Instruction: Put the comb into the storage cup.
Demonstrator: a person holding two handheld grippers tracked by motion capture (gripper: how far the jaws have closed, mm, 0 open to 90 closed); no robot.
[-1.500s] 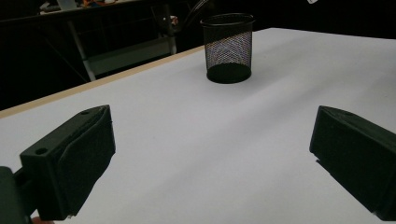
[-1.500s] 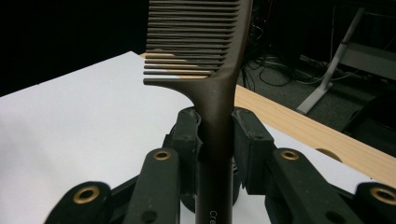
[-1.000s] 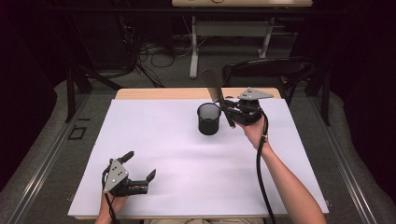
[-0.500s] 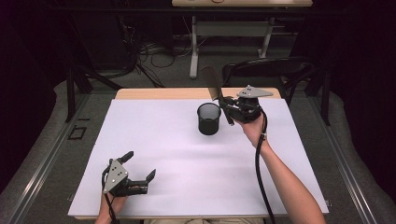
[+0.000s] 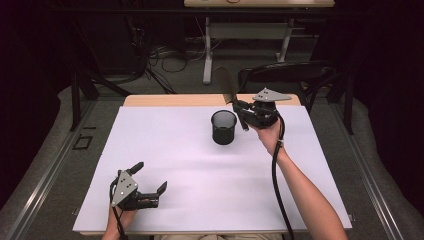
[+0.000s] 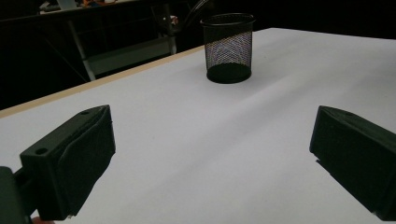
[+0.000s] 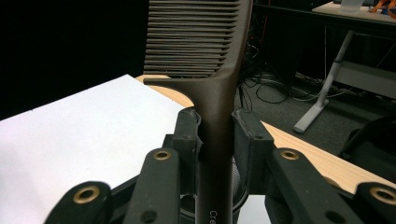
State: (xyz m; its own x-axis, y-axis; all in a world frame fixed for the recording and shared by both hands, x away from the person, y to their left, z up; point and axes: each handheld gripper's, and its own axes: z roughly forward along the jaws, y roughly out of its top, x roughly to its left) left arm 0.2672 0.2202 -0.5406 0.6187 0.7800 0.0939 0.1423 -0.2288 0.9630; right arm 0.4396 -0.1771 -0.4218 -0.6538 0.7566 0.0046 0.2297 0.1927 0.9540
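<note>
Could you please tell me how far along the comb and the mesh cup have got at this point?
Done: the right gripper has the comb clamped by its handle, teeth up. In hand: it holds the comb beside the mesh cup, near its rim. Left: probably lowering the comb into the cup and letting go. The left gripper rests open near the table's front edge.
</note>
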